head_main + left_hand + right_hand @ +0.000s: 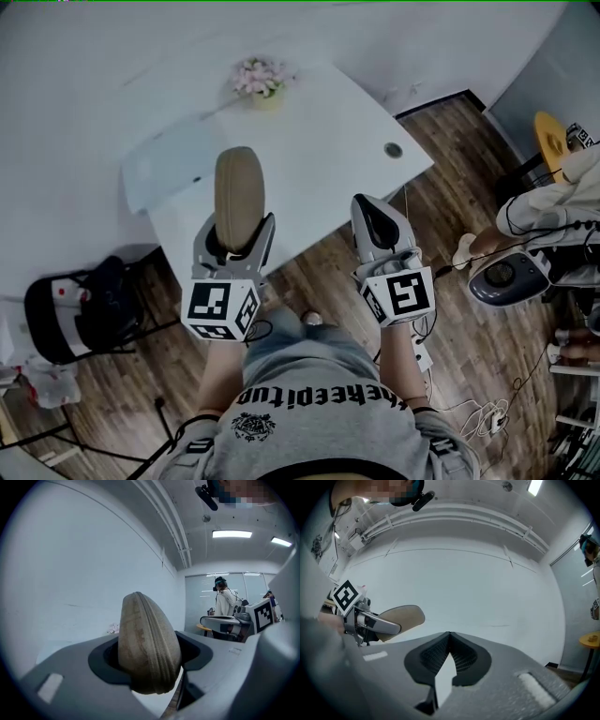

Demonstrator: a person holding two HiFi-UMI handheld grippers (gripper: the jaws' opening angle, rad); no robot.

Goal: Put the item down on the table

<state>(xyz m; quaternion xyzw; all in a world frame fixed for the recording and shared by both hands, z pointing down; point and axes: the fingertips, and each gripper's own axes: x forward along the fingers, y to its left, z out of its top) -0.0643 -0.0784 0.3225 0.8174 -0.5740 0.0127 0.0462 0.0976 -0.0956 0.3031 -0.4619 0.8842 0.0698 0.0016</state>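
Above table (319, 150), level left tongs (236, 231) with pouch (237, 187)

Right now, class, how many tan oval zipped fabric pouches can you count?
1: the tan oval zipped fabric pouch, clamped in the left gripper over the white table. The shut right gripper holds nothing. Others could be hidden.

Left gripper (234, 239) jaws clamp a pouch (237, 183); right gripper (372, 211) jaws together.

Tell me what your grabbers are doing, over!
Left gripper shut on tan zip case, in the air over white table. Right gripper shut, empty. Flower pot and pale sheet farther back, not in the way.
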